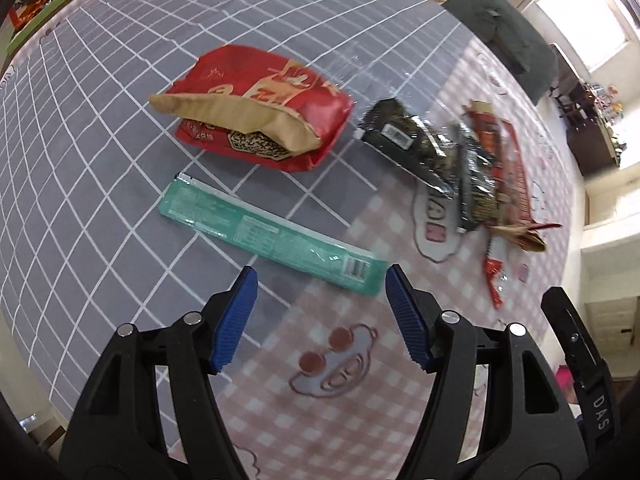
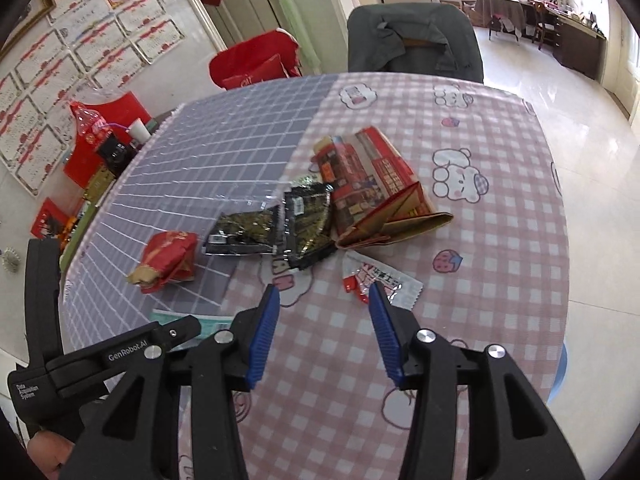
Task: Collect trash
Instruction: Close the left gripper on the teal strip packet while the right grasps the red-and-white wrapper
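Ahead of both empty, open hand-held grippers, left (image 1: 320, 280) and right (image 2: 323, 294), all trash lies uncollected on the table (image 2: 500, 280): long teal wrapper (image 1: 272, 236), red paper bag (image 1: 260, 108), dark foil packets (image 2: 280, 224).

Looks like a home dining/living rm: round table (image 2: 500, 240) w/ cartoon plastic cloth, covered chair (image 2: 416, 44), framed certificates (image 2: 80, 40) on wall, tiled floor (image 2: 560, 92), cluttered desk (image 2: 576, 36) by window.

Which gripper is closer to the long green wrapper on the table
Left. The left gripper hangs open just short of the green wrapper; the right gripper sits off to its side, facing a small red-and-white wrapper.
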Available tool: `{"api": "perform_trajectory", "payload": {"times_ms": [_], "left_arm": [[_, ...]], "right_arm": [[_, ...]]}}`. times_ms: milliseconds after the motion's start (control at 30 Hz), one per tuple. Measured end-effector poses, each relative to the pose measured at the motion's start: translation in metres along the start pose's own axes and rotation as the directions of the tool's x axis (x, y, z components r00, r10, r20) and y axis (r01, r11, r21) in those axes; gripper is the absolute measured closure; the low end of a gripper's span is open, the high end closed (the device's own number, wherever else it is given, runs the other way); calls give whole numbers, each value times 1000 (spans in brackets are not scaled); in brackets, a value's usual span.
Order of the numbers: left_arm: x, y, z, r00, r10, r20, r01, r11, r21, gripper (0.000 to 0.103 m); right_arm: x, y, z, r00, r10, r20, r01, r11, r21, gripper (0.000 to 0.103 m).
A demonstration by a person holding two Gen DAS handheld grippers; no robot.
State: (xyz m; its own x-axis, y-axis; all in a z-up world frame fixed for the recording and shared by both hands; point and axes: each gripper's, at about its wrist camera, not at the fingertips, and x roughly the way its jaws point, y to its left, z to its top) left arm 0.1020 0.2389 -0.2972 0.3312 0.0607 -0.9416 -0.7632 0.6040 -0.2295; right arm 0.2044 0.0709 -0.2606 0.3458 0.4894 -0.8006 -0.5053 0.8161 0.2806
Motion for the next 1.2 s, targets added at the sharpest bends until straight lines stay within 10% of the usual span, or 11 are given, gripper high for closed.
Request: {"api": "perform_trajectory", "payload": {"times_ms": [433,667,1000,1200], "left_arm": [[32,-24,6,987,162,10,-163,980,119,30],[29,-28,8,982,182,52,-188,974,126,67],[9,-11,2,993,87,75,-93,992,85,87],[1,-18,-7,994,64,91,-72,993,93,95]], "right_arm": [[35,-23,7,999,-37,-37,38,999,10,56],[49,-34,11,998,-31,-51,32,999,9,51],[79,-17,5,996,-49,-73,41,993,-108,47],[80,-17,5,997,-27,-76,16,988,-152,80]]}}
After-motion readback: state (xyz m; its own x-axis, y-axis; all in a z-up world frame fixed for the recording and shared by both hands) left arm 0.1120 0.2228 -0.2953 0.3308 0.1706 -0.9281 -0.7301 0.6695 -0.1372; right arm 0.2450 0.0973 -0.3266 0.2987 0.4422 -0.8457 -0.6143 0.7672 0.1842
